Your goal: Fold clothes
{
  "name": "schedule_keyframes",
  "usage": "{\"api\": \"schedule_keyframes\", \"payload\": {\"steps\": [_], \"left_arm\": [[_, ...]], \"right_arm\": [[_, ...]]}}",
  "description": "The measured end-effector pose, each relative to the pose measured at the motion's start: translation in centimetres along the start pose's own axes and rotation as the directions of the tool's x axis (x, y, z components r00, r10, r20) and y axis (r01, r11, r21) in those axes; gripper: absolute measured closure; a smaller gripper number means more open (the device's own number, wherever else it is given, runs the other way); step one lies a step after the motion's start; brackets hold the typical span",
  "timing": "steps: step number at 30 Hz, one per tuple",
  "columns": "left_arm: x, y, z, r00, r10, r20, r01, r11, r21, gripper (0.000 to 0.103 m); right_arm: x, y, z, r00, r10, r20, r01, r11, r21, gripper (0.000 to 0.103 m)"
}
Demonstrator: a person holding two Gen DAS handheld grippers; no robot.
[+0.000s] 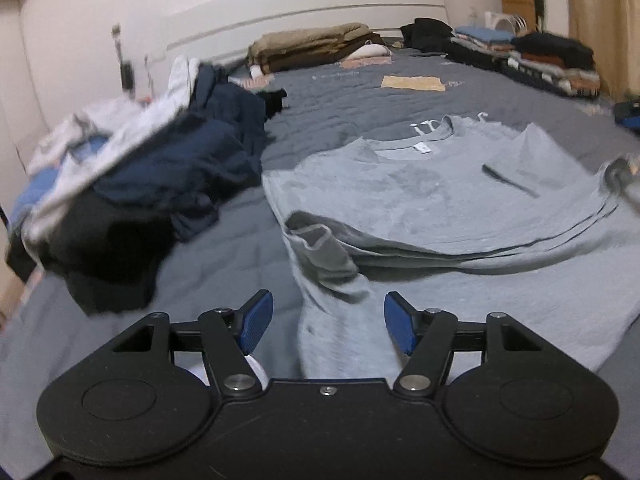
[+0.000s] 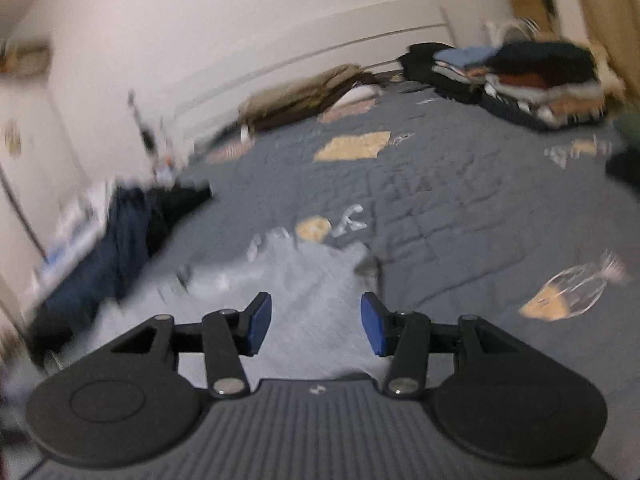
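A grey T-shirt [image 1: 420, 196] lay spread on the bed [image 1: 360, 92], right of a heap of unfolded clothes [image 1: 152, 184]. The left gripper [image 1: 328, 326] hovered over its near sleeve, jaws apart, gripping nothing. The right gripper [image 2: 316, 324] likewise stood parted and empty above the shirt.

T-shirt [image 1: 420, 192]: light grey, white neck label, faint darker print on the chest.
Bedspread [image 1: 360, 92]: slate grey, quilted, with tan patches and white line drawings.
Pile [image 1: 140, 168], left of frame: navy, black, white, a bit of bright blue.
Stack [image 1: 552, 60], upper right: black, rust, blue, grey, cream layers.
Blanket [image 1: 312, 44], top centre: olive over brown.
Fingers [image 1: 256, 322]: blue ribbed pads on black arms.
Headboard [image 1: 280, 4]: white.
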State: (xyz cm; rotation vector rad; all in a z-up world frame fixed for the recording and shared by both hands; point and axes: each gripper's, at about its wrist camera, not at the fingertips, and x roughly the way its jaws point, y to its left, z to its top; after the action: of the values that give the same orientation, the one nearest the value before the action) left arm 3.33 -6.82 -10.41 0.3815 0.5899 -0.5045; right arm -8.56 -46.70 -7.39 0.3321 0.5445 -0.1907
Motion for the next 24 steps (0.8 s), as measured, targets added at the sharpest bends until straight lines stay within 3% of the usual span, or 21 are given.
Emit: {"api": "schedule_keyframes", "payload": {"steps": [5, 7, 14, 19, 22, 23, 24], "left_arm": [[0.6, 1.0, -0.5, 1.000, -0.009, -0.002, 0.009, 1.000, -0.021, 0.042], [0.5, 1.1, -0.5, 1.000, -0.024, 0.011, 0.025, 0.999, -0.025, 0.042], [2.3, 0.3, 0.7, 0.999, -0.045, 0.010, 0.046, 0.998, -0.033, 0.042], [4.5, -0.3, 0.6, 0.999, -0.034, -0.023, 0.033, 0.999, -0.025, 0.045], [5.4, -0.3, 0.5, 0.999, -0.036, -0.030, 0.035, 0.999, -0.017, 0.061], [5.7, -0.2, 0.5, 0.999, -0.038, -0.031, 0.037, 0.999, -0.015, 0.075], [5.7, 0.1, 0.6, 0.999, -0.039, -0.029, 0.038, 0.999, -0.036, 0.080]], "right_arm": [[0.7, 0.1, -2.4, 0.986, -0.062, -0.157, 0.022, 0.970, -0.244, 0.054], [0.6, -0.4, -3.1, 0.982, -0.051, -0.183, 0.001, 0.964, -0.265, 0.054], [-0.2, -1.4, -3.9, 0.987, 0.013, -0.160, -0.065, 0.944, -0.324, 0.053], [1.6, -1.3, -5.0, 0.984, -0.019, -0.176, -0.051, 0.922, -0.384, 0.053], [3.0, -1.4, -5.1, 0.988, -0.049, -0.145, -0.008, 0.929, -0.371, 0.053], [3.4, -1.4, -5.1, 0.988, -0.052, -0.148, -0.004, 0.935, -0.355, 0.054], [3.9, -1.4, -5.0, 0.987, -0.056, -0.151, 0.001, 0.941, -0.339, 0.060]]}}
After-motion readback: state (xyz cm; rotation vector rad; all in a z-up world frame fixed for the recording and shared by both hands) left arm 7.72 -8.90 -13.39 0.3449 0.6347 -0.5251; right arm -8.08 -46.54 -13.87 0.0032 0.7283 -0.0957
